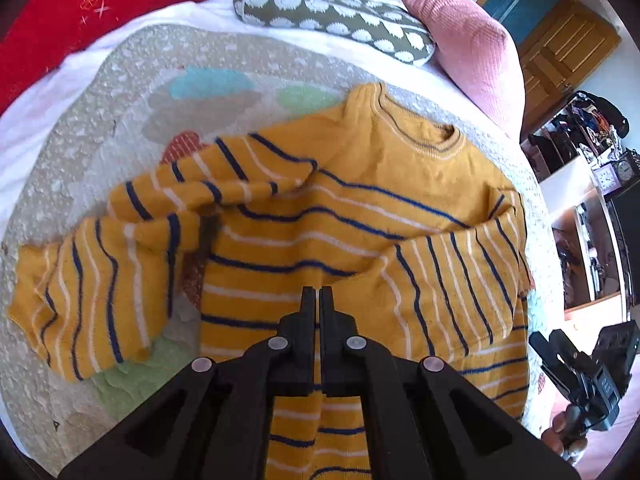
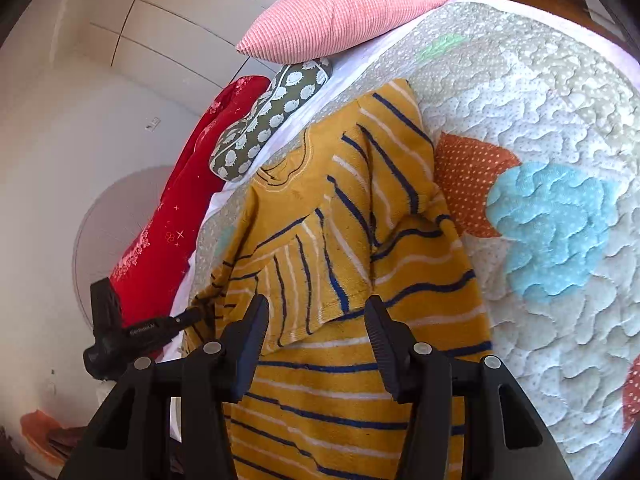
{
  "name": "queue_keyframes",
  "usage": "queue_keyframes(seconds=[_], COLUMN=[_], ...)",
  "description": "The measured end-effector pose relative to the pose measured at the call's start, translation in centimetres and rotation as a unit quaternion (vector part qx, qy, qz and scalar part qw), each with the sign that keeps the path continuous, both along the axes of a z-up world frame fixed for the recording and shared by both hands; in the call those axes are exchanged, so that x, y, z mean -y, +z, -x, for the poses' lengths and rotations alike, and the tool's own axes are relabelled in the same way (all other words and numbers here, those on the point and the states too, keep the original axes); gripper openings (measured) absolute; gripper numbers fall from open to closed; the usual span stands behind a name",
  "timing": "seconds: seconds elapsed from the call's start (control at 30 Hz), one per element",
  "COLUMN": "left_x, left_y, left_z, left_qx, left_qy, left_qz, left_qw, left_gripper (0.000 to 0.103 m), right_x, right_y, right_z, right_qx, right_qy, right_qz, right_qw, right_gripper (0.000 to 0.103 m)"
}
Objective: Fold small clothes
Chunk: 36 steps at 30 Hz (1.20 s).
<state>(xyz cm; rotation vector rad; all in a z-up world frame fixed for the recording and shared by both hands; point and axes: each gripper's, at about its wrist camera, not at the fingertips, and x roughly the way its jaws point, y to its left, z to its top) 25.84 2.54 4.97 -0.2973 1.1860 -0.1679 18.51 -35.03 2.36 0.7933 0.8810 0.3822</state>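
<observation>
A small mustard-yellow sweater (image 1: 360,208) with navy and white stripes lies face up on a quilted mat (image 1: 100,128). Its right sleeve is folded across the chest; its left sleeve lies crumpled out to the left. My left gripper (image 1: 319,294) is shut, fingers together above the sweater's lower front, holding nothing I can see. My right gripper (image 2: 316,308) is open, jaws wide apart over the folded sleeve and the sweater (image 2: 340,240), empty. It also shows at the right edge of the left wrist view (image 1: 580,372).
A pink cushion (image 1: 460,40), a green patterned bolster (image 1: 332,12) and a red cushion (image 1: 72,12) lie along the far side of the bed. The mat (image 2: 540,220) stretches right of the sweater. Shelves and a wooden door stand at the right.
</observation>
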Motion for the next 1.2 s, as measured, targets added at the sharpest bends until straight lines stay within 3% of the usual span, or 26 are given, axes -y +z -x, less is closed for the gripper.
queue_keyframes(seconds=[0.17, 0.4, 0.5, 0.57, 0.6, 0.63, 0.7, 0.83, 1.0, 1.2], left_x=[2.7, 3.9, 4.1, 4.7, 5.2, 5.8, 7.0, 7.2, 3.0, -1.9], left_y=[-2.8, -3.5, -3.4, -3.5, -3.4, -3.3, -2.7, -1.0, 1.1, 0.1], left_z=[1.6, 1.6, 2.0, 2.0, 2.0, 1.9, 1.5, 0.4, -1.2, -3.3], left_qx=[-0.029, -0.037, -0.033, -0.034, -0.034, -0.031, -0.021, 0.008, 0.039, 0.033], left_qy=[-0.041, -0.015, -0.009, -0.015, -0.026, -0.035, -0.050, -0.038, 0.015, 0.070], left_qz=[0.022, -0.027, -0.030, -0.030, -0.025, -0.022, -0.029, -0.034, -0.043, -0.051], left_qw=[0.9985, 0.9988, 0.9990, 0.9988, 0.9988, 0.9987, 0.9981, 0.9987, 0.9982, 0.9957], left_gripper=[0.001, 0.034, 0.040, 0.040, 0.035, 0.020, 0.012, 0.010, 0.010, 0.010], right_x=[-1.2, 0.1, 0.7, 1.0, 1.1, 1.1, 1.2, 1.1, 1.3, 0.4], right_y=[-1.0, -1.7, -1.7, -1.8, -2.0, -2.1, -2.3, -2.0, -1.0, -2.1], right_z=[0.2, 2.0, 2.7, 2.9, 2.9, 3.0, 3.2, 3.3, 1.8, -2.9], right_qx=[-0.013, -0.013, -0.009, -0.009, -0.010, -0.012, -0.012, -0.011, -0.004, -0.023], right_qy=[0.013, 0.004, 0.003, 0.003, 0.002, 0.001, 0.000, 0.003, -0.003, -0.006], right_qz=[0.016, 0.027, 0.029, 0.027, 0.026, 0.025, 0.022, 0.026, 0.013, -0.027], right_qw=[1.000, 1.000, 1.000, 1.000, 1.000, 1.000, 1.000, 1.000, 1.000, 0.999], right_gripper=[0.053, 0.054, 0.055, 0.056, 0.056, 0.056, 0.056, 0.056, 0.058, 0.061])
